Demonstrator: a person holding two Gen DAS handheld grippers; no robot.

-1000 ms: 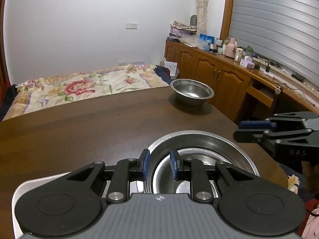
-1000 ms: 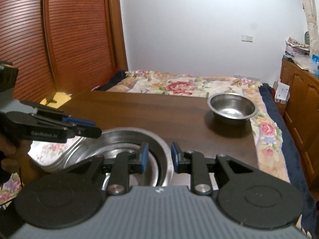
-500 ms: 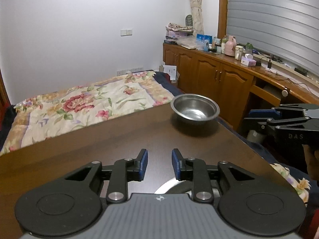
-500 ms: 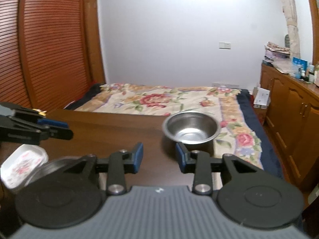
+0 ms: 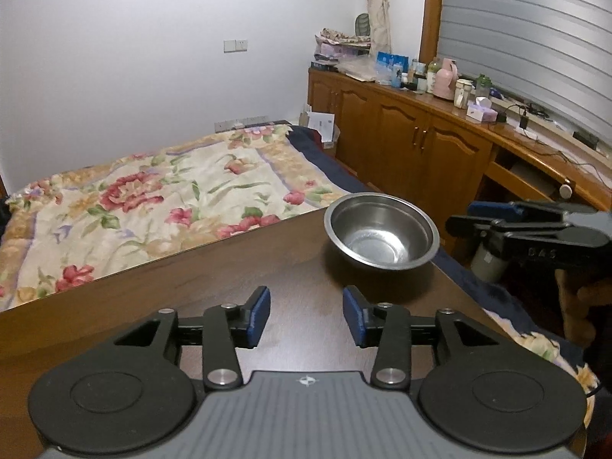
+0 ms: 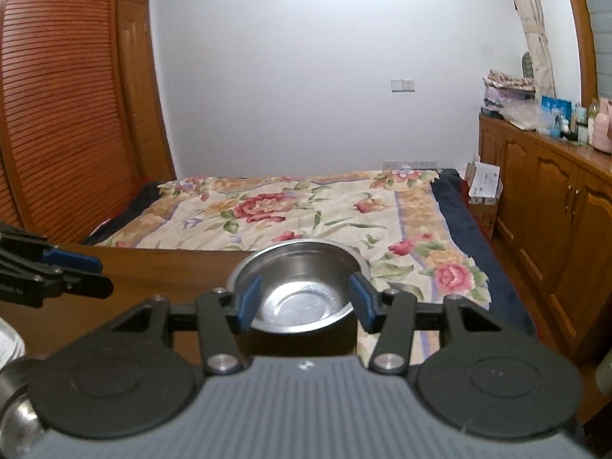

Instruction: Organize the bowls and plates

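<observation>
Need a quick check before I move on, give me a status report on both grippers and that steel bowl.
Left gripper open, empty, over table. Right gripper open, lined up with steel bowl, not gripping. Bowl upright, empty, near table corner. Nothing in the way.

Left gripper (image 5: 306, 315) spread wide, right gripper (image 6: 304, 300) spread wide, both level

Left claw (image 5: 306, 315) spread wide above table (image 5: 191, 287); steel bowl (image 5: 380, 237) ahead.
</observation>
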